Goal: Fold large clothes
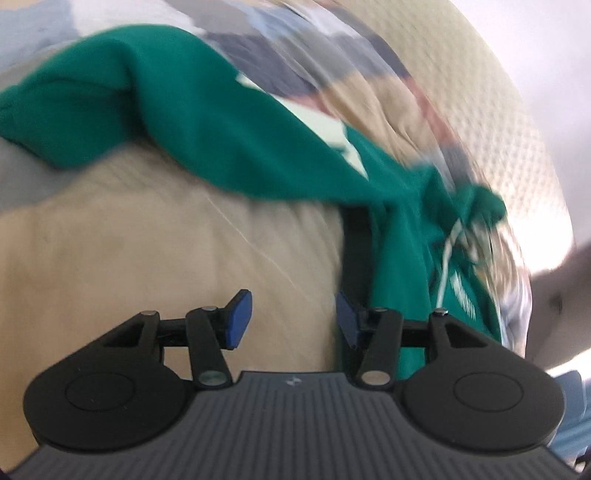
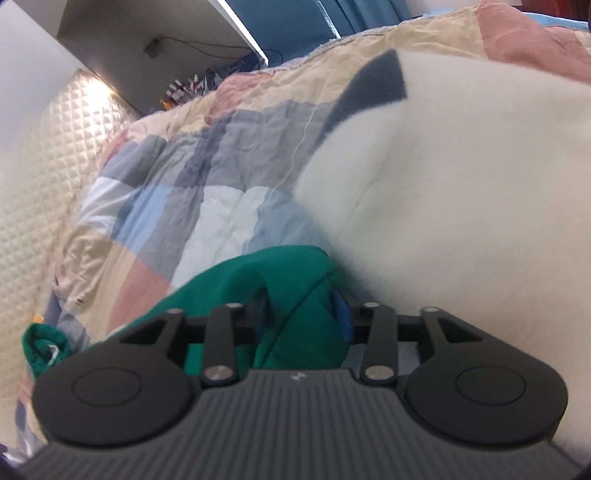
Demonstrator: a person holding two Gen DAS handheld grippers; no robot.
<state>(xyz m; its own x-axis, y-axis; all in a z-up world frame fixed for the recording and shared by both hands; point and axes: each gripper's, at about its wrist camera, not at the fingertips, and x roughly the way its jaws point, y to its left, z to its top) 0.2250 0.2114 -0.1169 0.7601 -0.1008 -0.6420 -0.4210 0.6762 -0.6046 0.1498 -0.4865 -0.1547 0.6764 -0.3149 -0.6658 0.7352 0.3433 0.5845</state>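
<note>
Patchwork quilt (image 2: pixel 192 177), quilted headboard (image 2: pixel 48 155), blue wall (image 2: pixel 295 22).

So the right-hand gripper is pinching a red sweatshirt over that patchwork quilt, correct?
Not quite: the sweatshirt is green, not red. The right wrist view shows the right gripper closed on its fabric, above the patchwork quilt.

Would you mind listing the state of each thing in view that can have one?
Left gripper: open, nothing between its fingers.
Right gripper: fingers apart, green fabric bunched between them; whether it is clamped cannot be told.
Green hoodie: unfolded, stretched out and crumpled.
White drawstring: dangling loose.
Patchwork quilt: spread, wrinkled.
White fleece garment: lying in a heap on the quilt.
</note>
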